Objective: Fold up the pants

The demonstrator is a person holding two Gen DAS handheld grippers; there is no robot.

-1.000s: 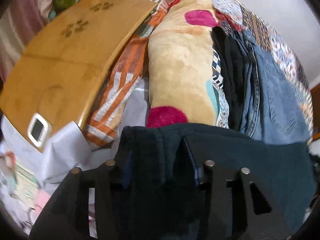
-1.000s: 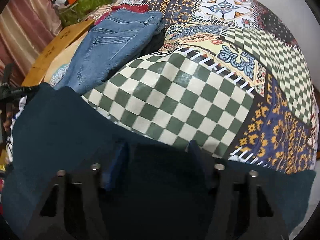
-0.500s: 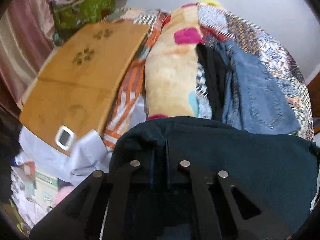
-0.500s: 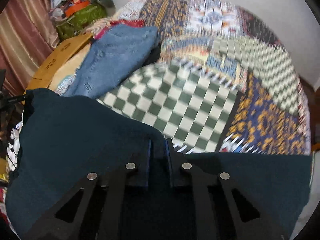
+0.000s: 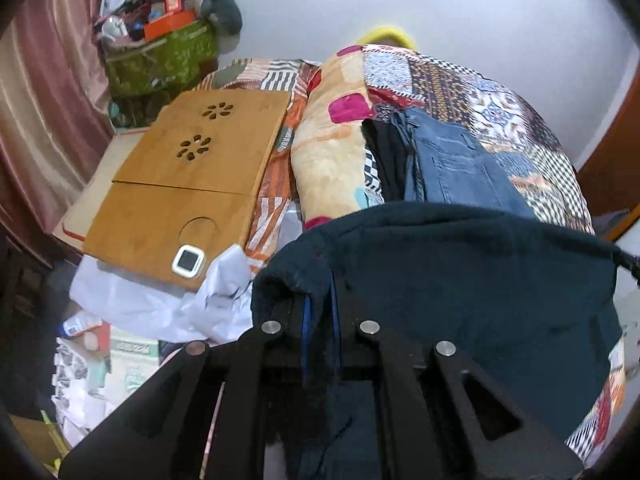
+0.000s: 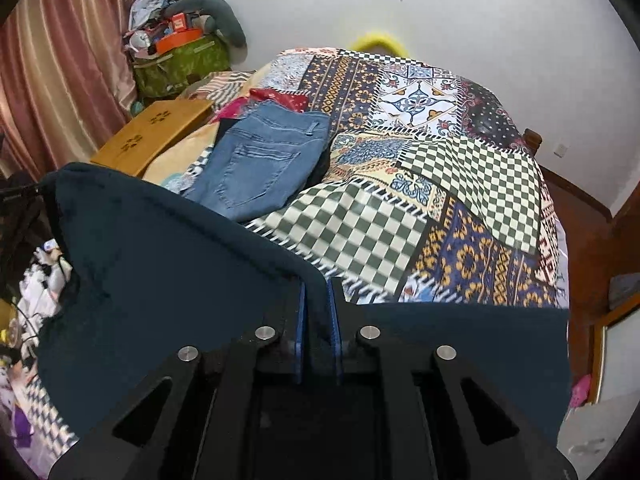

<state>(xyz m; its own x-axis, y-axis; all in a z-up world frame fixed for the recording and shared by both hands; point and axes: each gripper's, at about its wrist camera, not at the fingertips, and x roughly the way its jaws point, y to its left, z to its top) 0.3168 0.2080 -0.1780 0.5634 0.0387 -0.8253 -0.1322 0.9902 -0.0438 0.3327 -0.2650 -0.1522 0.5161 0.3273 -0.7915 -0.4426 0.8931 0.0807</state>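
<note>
Dark teal pants [image 5: 472, 280] hang lifted above the patchwork bed, stretched between my two grippers. My left gripper [image 5: 319, 300] is shut on one top corner of the pants; its blue pads are partly wrapped in the cloth. My right gripper [image 6: 317, 300] is shut on the other top edge of the same pants [image 6: 168, 264], which drape down on both sides of it. Most of the pants' lower part is hidden under the grippers.
Folded blue jeans [image 6: 260, 164] lie on the patchwork quilt [image 6: 460, 184] over a black garment [image 5: 386, 168]. A wooden lap desk [image 5: 180, 184] with a small white device [image 5: 188, 261], a beige pillow [image 5: 328, 152] and a green bag [image 5: 160, 60] are at the left.
Both grippers went from open around the pants' edge to shut on it, then rose and pulled back, lifting the pants off the quilt; more of the room and wall shows now.
</note>
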